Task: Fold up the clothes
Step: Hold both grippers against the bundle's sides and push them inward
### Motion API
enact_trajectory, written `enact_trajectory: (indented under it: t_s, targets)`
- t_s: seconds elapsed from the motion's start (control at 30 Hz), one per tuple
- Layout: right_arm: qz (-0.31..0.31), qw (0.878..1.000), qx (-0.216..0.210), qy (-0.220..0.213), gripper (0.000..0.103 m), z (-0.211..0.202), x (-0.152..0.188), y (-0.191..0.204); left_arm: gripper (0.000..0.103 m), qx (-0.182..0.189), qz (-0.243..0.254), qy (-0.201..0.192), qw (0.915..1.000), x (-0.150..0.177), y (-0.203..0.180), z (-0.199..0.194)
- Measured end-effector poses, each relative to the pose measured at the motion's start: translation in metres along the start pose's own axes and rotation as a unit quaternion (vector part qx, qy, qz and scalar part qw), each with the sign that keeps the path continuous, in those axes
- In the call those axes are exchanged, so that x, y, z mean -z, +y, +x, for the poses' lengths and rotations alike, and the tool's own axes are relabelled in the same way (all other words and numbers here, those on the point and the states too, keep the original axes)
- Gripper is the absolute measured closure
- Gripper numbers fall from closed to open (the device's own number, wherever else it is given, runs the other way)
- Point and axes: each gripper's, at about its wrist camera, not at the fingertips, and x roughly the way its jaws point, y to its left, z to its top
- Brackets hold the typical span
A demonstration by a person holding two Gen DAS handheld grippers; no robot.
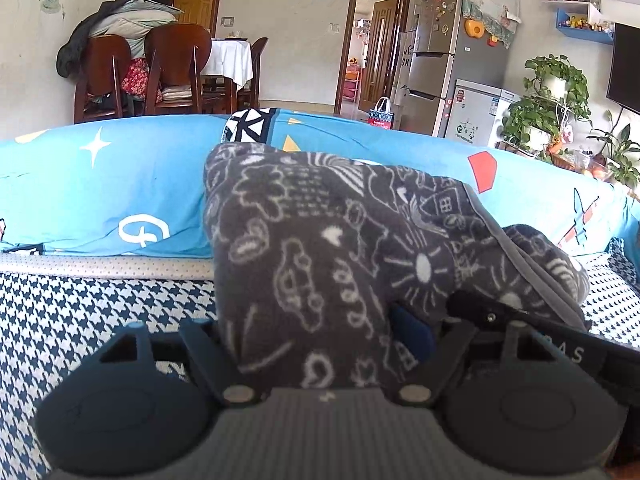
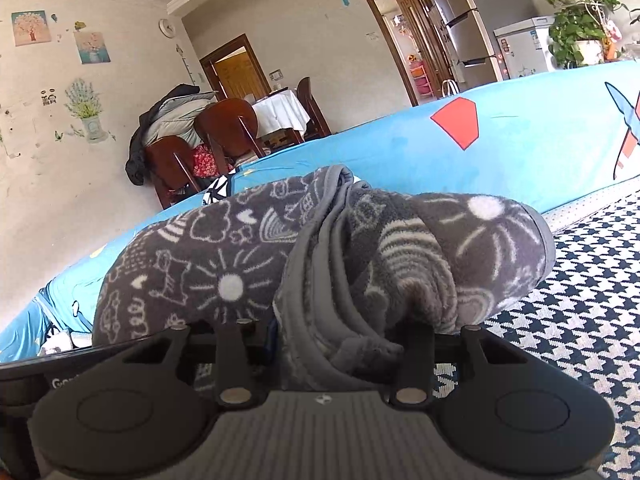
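A grey fleece garment [image 1: 320, 220] with white doodle print lies bunched on a navy-and-white houndstooth cover [image 1: 80, 312]. My left gripper [image 1: 316, 320] is shut on a thick fold of it; cloth hides the fingertips, and only one blue pad [image 1: 412, 336] shows. The other gripper's black body [image 1: 552, 344] presses in from the right, close beside mine. In the right wrist view the garment [image 2: 224, 264] shows its grey trimmed edge, rolled and gathered. My right gripper [image 2: 324, 328] is shut on that edge, its tips buried in cloth. The houndstooth cover [image 2: 580, 300] lies to the right.
A blue patterned quilt [image 1: 100, 184] is heaped along the far side of the cover, also the blue quilt [image 2: 400, 152]. Beyond it are wooden dining chairs [image 1: 176, 64], a fridge [image 1: 444, 40], potted plants [image 1: 552, 96] and a dark TV [image 1: 624, 64].
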Motion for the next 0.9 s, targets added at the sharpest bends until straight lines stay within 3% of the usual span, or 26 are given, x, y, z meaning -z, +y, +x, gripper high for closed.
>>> enact_trajectory:
  t_s: [0.63, 0.9]
  targets:
    - [0.023, 0.999, 0.021, 0.032, 0.058, 0.049, 0.018, -0.011, 0.024, -0.004, -0.012, 0.036, 0.9993, 0.009, 0.022, 0.052]
    - [0.021, 0.995, 0.051, 0.079, 0.039, 0.056, 0.017, -0.018, 0.017, -0.014, -0.034, 0.044, 0.9983, 0.010, 0.033, 0.054]
